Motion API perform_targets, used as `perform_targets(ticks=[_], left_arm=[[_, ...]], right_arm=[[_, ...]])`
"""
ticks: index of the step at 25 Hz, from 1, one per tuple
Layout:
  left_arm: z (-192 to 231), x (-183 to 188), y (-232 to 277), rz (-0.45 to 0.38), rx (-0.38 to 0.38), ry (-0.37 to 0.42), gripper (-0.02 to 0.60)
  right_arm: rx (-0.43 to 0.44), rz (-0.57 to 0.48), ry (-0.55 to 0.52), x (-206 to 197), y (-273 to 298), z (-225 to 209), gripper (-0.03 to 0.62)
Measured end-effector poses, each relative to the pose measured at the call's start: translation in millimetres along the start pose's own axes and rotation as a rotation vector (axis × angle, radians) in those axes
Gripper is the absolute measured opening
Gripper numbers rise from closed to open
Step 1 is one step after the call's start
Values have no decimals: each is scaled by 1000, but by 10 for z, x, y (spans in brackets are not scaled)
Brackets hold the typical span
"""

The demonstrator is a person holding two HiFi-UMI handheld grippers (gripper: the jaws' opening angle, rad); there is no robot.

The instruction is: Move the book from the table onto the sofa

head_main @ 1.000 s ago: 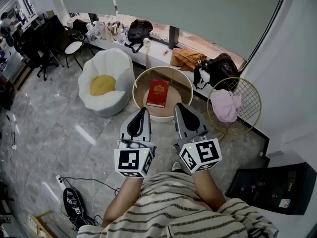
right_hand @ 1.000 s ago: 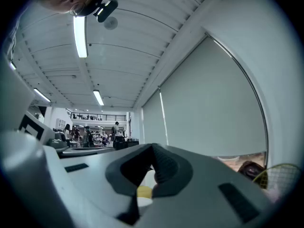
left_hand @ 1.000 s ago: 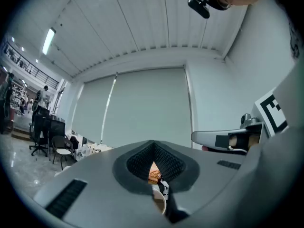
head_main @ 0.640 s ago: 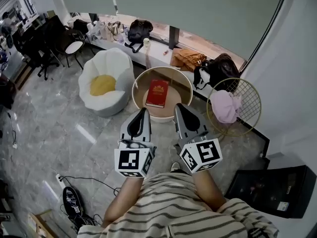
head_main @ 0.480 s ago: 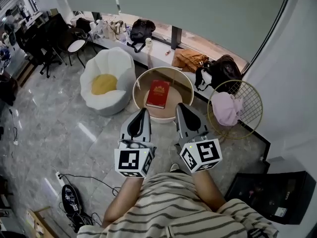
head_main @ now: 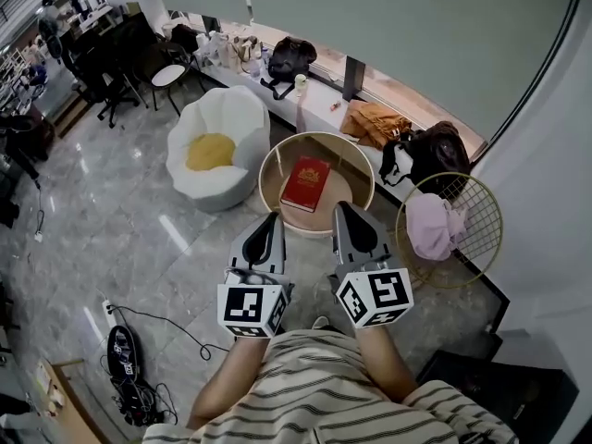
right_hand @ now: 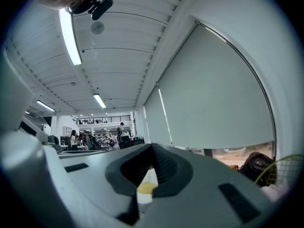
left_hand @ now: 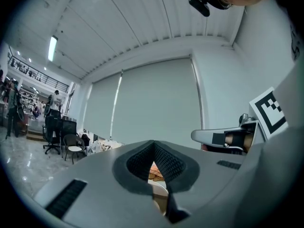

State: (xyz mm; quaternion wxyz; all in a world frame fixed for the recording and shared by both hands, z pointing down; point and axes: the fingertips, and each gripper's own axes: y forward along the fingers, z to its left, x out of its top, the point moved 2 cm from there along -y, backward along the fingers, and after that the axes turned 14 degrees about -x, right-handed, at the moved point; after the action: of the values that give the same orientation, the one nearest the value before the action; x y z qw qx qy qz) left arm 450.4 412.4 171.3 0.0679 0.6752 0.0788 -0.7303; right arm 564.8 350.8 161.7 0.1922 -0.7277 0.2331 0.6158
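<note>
The red hardcover book (head_main: pixel 306 183) lay flat on the round wooden table (head_main: pixel 275 160) with its raised rim, well apart from both my grippers. The white petal-shaped sofa (head_main: pixel 239 118) with its yellow cushion (head_main: pixel 210 151) stood just beside that table. Only the head view showed the book; its cover carried a gold emblem and lettering too small for me to read. My left gripper (head_main: pixel 270 220) and right gripper (head_main: pixel 341 209) pointed toward the table, jaws pressed together and holding nothing — each gripper view showed the pads meeting. The left gripper view looked level at a grey roller blind (left_hand: pixel 156 103) and caught the right gripper off to its side. The right gripper view showed the yellow cushion through the notch under its jaws, plus long ceiling lights (right_hand: pixel 71 37). The marker cubes (head_main: pixel 250 308) bore black-and-white squares — no words.
</note>
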Motion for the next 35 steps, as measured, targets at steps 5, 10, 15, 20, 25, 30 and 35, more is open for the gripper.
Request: perform_targets(ticks=[5, 10, 15, 20, 25, 30, 35], left_arm=[[112, -114, 138, 9, 13, -22, 5], [428, -177, 433, 8, -12, -36, 5], [956, -231, 879, 13, -66, -53, 5], [1554, -190, 1476, 19, -140, -79, 5], [2143, -141, 1929, 40, -195, -88, 5], [2634, -142, 2365, 72, -267, -104, 5], [3033, -294, 2723, 105, -343, -143, 5]], right_arm=[[18, 5, 8, -61, 172, -8, 12], [-2, 4, 11, -132, 570, 0, 12], [-55, 4, -5, -201, 1156, 45, 12], [-99, 5, -7, -207, 1936, 104, 12], [-169, 27, 5, -219, 2609, 187, 12], [-254, 48, 24, -279, 3191, 212, 12], [-342, 93, 35, -470, 3664, 177, 12]])
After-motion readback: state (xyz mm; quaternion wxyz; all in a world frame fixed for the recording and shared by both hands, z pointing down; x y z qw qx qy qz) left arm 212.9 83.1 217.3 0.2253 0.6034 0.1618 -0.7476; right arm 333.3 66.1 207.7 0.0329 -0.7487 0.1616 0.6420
